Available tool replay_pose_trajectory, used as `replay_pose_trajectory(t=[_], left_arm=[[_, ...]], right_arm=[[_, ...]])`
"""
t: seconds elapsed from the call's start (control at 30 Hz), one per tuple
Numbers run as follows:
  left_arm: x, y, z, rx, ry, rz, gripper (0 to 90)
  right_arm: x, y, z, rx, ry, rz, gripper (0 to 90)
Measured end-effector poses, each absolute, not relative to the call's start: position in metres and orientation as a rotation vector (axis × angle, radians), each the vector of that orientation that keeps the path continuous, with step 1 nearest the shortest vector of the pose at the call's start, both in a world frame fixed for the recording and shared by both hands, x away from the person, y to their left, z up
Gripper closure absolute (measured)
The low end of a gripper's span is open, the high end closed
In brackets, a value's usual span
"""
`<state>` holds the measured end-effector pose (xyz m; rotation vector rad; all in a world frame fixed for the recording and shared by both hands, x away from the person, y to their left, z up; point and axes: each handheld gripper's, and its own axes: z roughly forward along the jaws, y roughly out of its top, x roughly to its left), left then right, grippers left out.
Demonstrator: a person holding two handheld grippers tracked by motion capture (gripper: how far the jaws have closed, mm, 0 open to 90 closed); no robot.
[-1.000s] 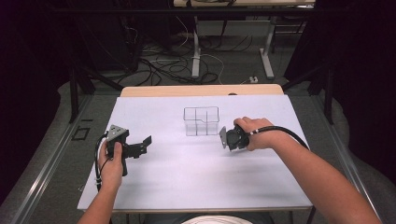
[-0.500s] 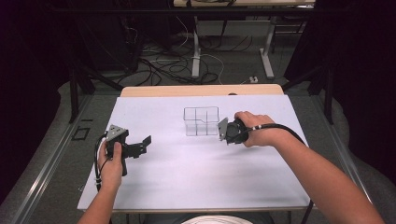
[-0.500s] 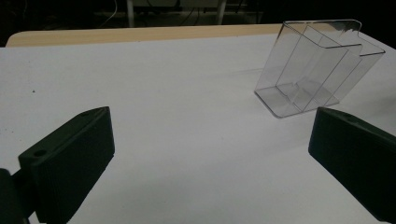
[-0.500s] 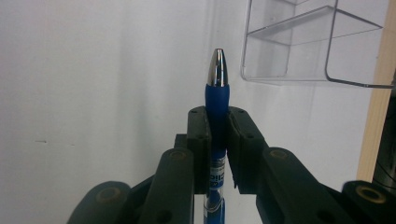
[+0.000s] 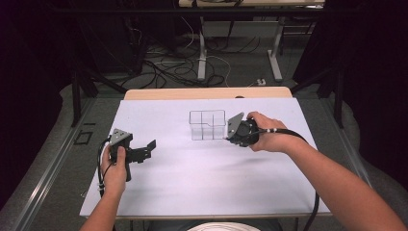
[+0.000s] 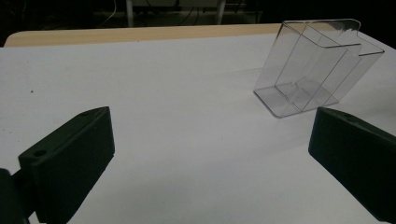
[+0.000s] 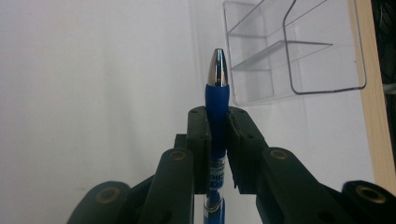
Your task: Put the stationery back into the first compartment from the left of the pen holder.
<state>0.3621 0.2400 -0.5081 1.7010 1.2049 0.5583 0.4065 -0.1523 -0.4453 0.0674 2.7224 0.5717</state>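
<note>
A clear plastic compartment box [image 5: 208, 124] stands upright near the middle of the white table [image 5: 192, 187]. My right gripper [image 5: 232, 132] is right beside the box's right side, held in the person's right hand. In the right gripper view my right gripper [image 7: 217, 117] is shut on a blue pen [image 7: 216, 95], whose silver tip points ahead, just left of the clear box [image 7: 299, 46]. My left gripper [image 5: 144, 150] rests at the table's left, well apart from the box. Its jaws stand wide apart with nothing between them [image 6: 210, 154], and the clear box [image 6: 313, 70] lies ahead to the right.
A white sheet covers the table, with a bare wooden strip [image 5: 207, 93] along the far edge. Cables [image 5: 168, 67] and table legs lie on the dark floor beyond. A black cable [image 5: 288, 134] trails from the right gripper along the forearm.
My right gripper has moved forward and slightly left with the pen, up to the clear box's right side. The left gripper has kept still.
</note>
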Motion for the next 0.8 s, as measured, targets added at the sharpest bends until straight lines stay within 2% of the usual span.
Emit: replay_pose_trajectory(t=[0.8], left_arm=[[0.363,0.241,-0.508,1.696,1.211,0.556,0.1]], right_arm=[[0.426,-0.146,-0.417,0.590,2.587,1.147,80.2]])
